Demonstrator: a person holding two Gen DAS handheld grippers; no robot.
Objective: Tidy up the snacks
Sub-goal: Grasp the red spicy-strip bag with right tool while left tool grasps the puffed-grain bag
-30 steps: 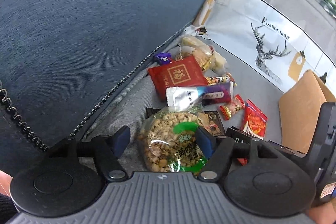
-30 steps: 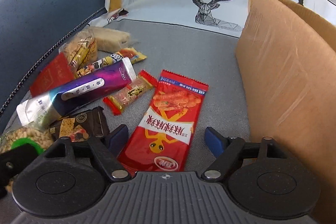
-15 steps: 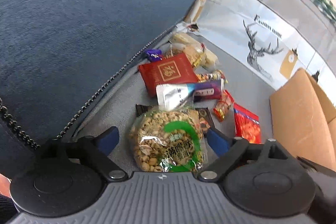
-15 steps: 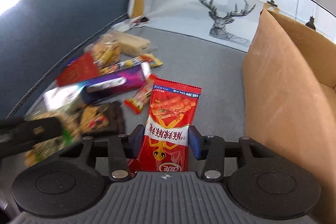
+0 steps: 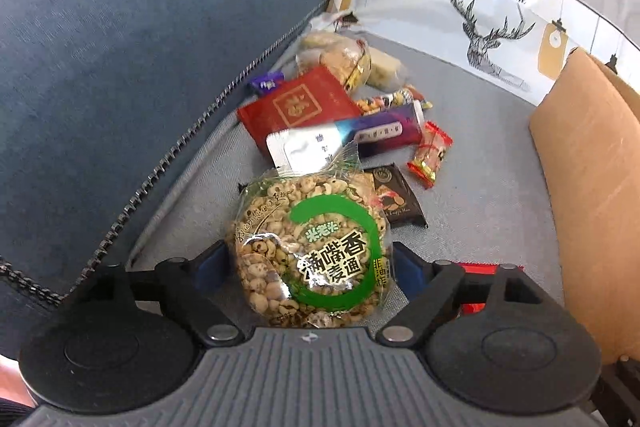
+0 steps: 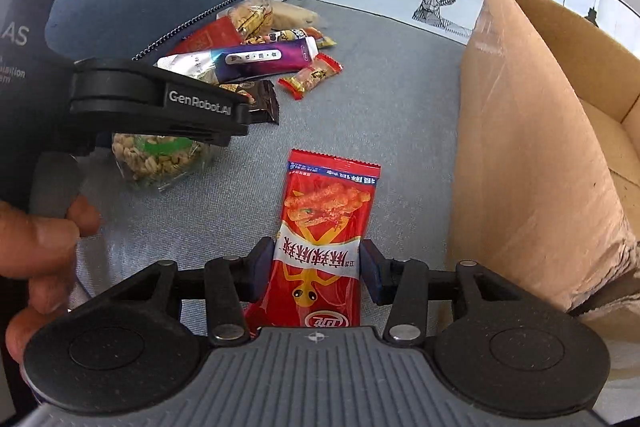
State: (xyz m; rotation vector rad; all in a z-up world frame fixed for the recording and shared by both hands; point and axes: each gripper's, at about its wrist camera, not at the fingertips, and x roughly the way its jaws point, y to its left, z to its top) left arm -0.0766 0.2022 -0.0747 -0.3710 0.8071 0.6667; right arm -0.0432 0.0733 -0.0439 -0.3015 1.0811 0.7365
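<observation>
Red snack packet lifted, bare grey cushion beside cardboard box

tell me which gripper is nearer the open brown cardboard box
Right. The right gripper, clamping the red snack packet, sits just beside the open brown cardboard box; the left gripper, closing around the clear puffed-grain bag, is farther.

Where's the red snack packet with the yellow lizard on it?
In the right wrist view, the red snack packet is pinched in the right claw, above the grey sofa seat, just left of the cardboard box.
</observation>
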